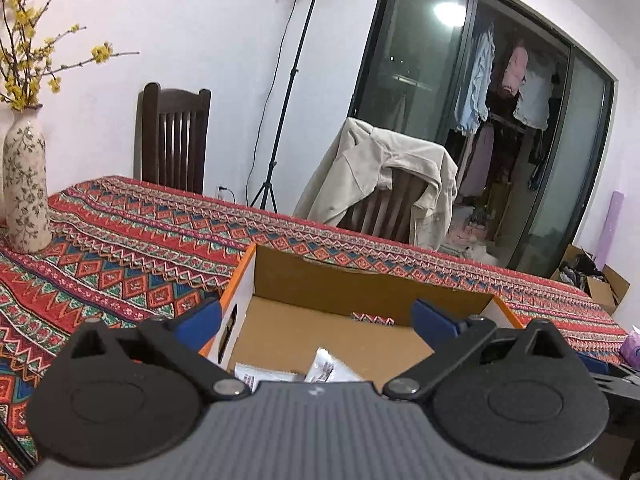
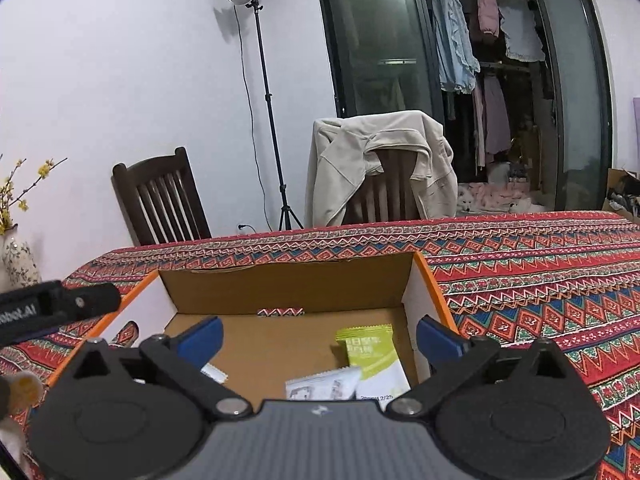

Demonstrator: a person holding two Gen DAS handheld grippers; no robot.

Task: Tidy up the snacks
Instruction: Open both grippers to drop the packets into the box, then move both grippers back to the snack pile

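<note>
Ahead of me the table (image 2: 540,280) is covered edge to edge by a red cloth (image 1: 140,248) with zigzag and diamond bands. A cardboard box (image 2: 304,284) with orange edges sits open on the cloth straight ahead, its far wall near the table's back edge. Off to my left a flowered vase (image 1: 26,184) holding yellow blossom twigs stands upright on the cloth, well apart from the box.

Partly hidden behind the gripper bodies: white packets (image 1: 324,370) in the box (image 1: 240,276), lower end of the green packet (image 2: 372,360); vase (image 2: 16,260) cut off at left edge; packet print unreadable.
</note>
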